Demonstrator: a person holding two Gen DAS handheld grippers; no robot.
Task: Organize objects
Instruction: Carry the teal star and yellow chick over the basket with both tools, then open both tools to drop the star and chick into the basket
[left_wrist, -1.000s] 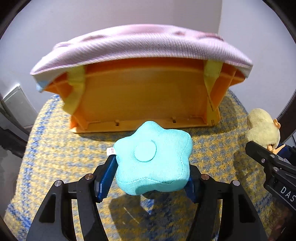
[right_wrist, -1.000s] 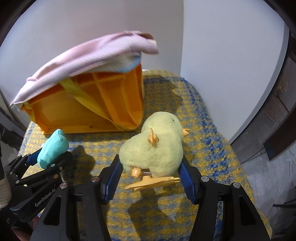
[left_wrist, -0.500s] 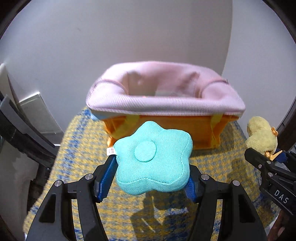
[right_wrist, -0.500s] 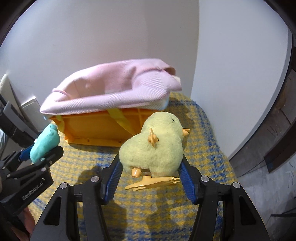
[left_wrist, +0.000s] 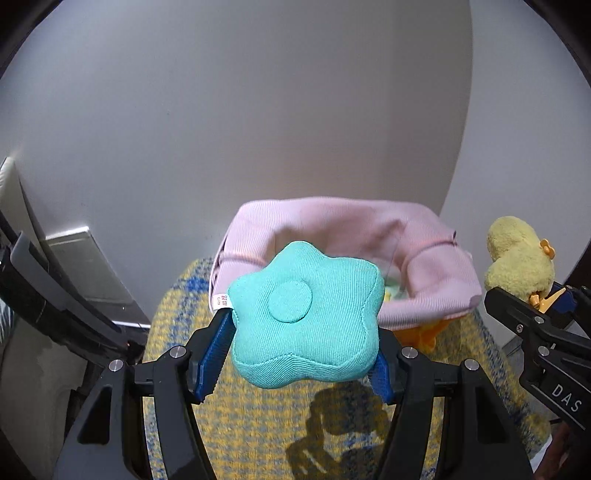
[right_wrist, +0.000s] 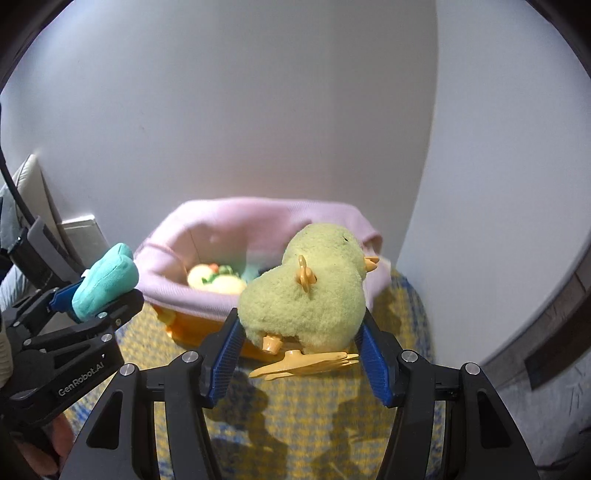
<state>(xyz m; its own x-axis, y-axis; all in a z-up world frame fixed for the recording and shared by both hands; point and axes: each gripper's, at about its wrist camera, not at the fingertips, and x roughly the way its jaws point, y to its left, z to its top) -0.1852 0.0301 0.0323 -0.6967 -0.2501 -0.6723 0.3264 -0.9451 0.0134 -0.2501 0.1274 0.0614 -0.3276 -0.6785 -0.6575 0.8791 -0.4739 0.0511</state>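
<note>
My left gripper (left_wrist: 301, 354) is shut on a teal star-shaped cushion toy (left_wrist: 306, 314), held in the air in front of an orange basket with a pink cloth liner (left_wrist: 436, 284). My right gripper (right_wrist: 299, 354) is shut on a yellow plush chick (right_wrist: 310, 295) with orange feet, also raised in front of the basket (right_wrist: 221, 229). Inside the basket lie pale plush toys (right_wrist: 216, 280). In the right wrist view the left gripper (right_wrist: 92, 299) with the teal toy (right_wrist: 107, 280) shows at the left; in the left wrist view the chick (left_wrist: 517, 258) shows at the right.
The basket stands on a yellow and blue woven cover (left_wrist: 258, 424) against a white wall corner (right_wrist: 432, 147). Dark furniture edges (left_wrist: 44, 295) sit to the left, and a dark wooden edge (right_wrist: 546, 332) lies to the right.
Both grippers have risen with their toys. The basket, first seen from its side and underside, now lies lower in view with its open top and contents showing.
</note>
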